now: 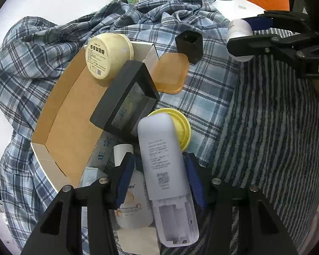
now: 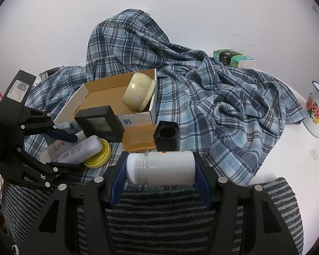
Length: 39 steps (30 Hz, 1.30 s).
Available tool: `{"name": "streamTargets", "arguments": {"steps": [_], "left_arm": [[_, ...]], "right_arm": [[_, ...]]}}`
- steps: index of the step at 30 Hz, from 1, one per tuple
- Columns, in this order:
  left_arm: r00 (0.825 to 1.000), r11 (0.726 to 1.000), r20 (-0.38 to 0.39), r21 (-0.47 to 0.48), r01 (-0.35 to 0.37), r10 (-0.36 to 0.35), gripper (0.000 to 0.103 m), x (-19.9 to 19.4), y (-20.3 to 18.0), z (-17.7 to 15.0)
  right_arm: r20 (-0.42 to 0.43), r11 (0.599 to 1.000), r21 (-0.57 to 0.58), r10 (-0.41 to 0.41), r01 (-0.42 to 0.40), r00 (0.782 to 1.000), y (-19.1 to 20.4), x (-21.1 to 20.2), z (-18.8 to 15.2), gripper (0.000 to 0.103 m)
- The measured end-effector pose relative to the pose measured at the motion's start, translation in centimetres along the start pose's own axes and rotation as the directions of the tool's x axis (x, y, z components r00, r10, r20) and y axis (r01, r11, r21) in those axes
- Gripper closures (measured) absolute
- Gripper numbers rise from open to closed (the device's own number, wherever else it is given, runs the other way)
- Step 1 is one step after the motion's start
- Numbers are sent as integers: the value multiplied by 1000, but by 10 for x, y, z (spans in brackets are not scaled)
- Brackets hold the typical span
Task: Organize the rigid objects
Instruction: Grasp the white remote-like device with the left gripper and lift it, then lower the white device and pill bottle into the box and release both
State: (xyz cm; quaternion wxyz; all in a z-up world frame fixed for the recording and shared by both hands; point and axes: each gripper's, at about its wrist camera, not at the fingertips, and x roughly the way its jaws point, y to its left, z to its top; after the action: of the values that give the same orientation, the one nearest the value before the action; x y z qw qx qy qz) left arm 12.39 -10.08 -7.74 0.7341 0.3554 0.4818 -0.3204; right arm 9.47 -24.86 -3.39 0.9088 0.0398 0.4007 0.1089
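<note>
The left gripper (image 1: 159, 176) brackets the pale grey plastic remote (image 1: 162, 161), pads not clearly gripping; it may slip. The right gripper (image 2: 160, 167) clamps the white plastic bottle (image 2: 160, 167).

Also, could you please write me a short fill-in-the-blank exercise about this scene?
The right gripper grips a ____ bottle. The remote rests partly on a ____ lid. The black cup stands beside the ____ case. The cream tub sits inside the ____ box.
Missing: white, yellow, orange, cardboard.
</note>
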Motion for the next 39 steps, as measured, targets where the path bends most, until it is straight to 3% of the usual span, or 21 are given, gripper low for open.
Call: {"name": "streamTargets", "arguments": {"steps": [5, 7, 10, 13, 15, 19, 26, 30, 35, 39], "left_arm": [[997, 996, -52, -69, 49, -53, 49, 8, 2, -1], [994, 992, -77, -111, 67, -76, 54, 13, 6, -1], [988, 975, -81, -187, 118, -135, 60, 18, 19, -2], [981, 956, -70, -248, 158, -180, 61, 21, 31, -4], [983, 955, -62, -253, 155, -175, 61, 21, 34, -5], [991, 953, -34, -278, 117, -132, 61, 12, 28, -10], [992, 926, 123, -374, 54, -8, 61, -34, 11, -27], [973, 895, 214, -446, 13, 92, 61, -58, 5, -38], [942, 853, 260, -520, -50, 214, 61, -90, -7, -52], [917, 806, 304, -591, -31, 258, 61, -110, -3, -65]], "right_arm": [[2, 1000, -3, 3, -3, 1000, 1, -1, 0, 46], [1, 1000, 1, 3, -3, 1000, 1, -1, 0, 46], [-3, 1000, 7, 8, -8, 1000, 1, -1, 0, 46], [-1, 1000, 5, 9, -9, 1000, 1, -1, 0, 46], [2, 1000, 5, 8, -8, 1000, 1, -2, 0, 46], [2, 1000, 9, 5, -5, 1000, 1, -3, 0, 46], [21, 1000, 4, 9, -9, 1000, 1, -10, 0, 46], [24, 1000, 7, 18, -18, 1000, 5, -11, 1, 46], [45, 999, -23, 34, -33, 998, 16, -20, 3, 46], [73, 997, -54, 52, -48, 996, 26, -29, 7, 46]]}}
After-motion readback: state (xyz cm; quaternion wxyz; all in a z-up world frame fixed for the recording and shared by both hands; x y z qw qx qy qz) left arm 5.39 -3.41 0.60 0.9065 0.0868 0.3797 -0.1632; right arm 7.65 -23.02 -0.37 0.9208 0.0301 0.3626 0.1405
